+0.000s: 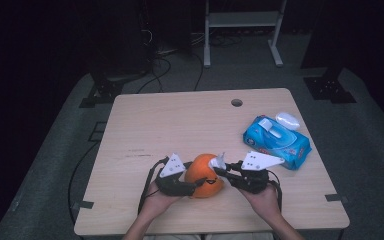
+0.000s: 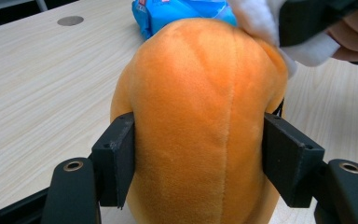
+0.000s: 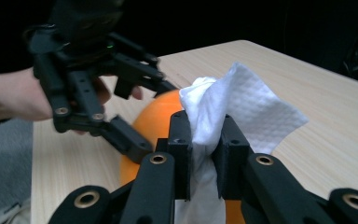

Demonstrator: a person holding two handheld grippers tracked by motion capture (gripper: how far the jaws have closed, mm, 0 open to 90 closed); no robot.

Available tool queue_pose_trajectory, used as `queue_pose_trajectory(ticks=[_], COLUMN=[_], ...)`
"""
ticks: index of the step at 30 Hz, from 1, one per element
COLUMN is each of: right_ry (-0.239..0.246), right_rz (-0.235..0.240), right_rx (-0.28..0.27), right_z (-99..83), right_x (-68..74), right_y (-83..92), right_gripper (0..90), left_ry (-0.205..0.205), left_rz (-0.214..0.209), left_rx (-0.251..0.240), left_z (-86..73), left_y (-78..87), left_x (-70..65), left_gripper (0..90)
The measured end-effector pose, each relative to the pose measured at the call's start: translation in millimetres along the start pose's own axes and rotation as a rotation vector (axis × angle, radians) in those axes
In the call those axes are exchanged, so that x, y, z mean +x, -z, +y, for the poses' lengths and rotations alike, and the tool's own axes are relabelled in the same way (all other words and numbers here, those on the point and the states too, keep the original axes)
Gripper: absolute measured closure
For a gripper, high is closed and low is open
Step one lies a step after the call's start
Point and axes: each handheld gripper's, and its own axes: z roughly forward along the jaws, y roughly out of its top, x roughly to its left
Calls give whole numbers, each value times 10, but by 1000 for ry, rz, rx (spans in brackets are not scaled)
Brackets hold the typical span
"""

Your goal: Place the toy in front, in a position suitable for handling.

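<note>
An orange plush toy (image 1: 204, 177) stands near the front edge of the wooden table (image 1: 180, 125). My left gripper (image 1: 196, 183) comes in from the left and is shut on it. In the left gripper view the two black pads (image 2: 116, 154) press into the sides of the plush toy (image 2: 200, 107). My right gripper (image 1: 221, 171) comes in from the right, shut on a crumpled white wipe (image 1: 217, 161). In the right gripper view the wipe (image 3: 235, 109) sticks up between the jaws, above the plush toy (image 3: 151, 119). The wipe (image 2: 261, 21) lies against the toy's top.
A blue pack of wipes (image 1: 277, 141) lies at the right of the table, with a small white oval object (image 1: 287, 120) behind it. A round hole (image 1: 236, 102) sits near the table's far edge. Cables and a white frame stand on the floor beyond.
</note>
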Motion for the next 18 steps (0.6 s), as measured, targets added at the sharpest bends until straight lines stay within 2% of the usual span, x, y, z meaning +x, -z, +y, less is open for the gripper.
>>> queue_pose_trajectory(ticks=[5, 7, 10, 13, 16, 18], right_ry=[-85, -105, -70, -11, 7, -15], right_rz=[-42, -37, -13, 16, 16, 2], right_rx=[19, 18, 7, 0, -3, -6], right_z=[-100, -124, -58, 23, 59, 39], right_x=[-230, -249, -124, 22, 29, -47], right_y=[33, 39, 21, -21, -30, -8], right_gripper=[780, 780, 779, 779, 780, 780], left_ry=[-2, 1, 2, -27, -67, -74], left_rz=[-4, -3, 1, 11, 24, 20], left_rx=[-3, -4, -5, -2, 0, 1], left_z=[5, 6, 2, 11, 29, 33], left_y=[-8, -11, -12, -14, -25, -32], left_x=[0, 6, 3, -44, -116, -120], left_gripper=[331, 330, 330, 330, 336, 339])
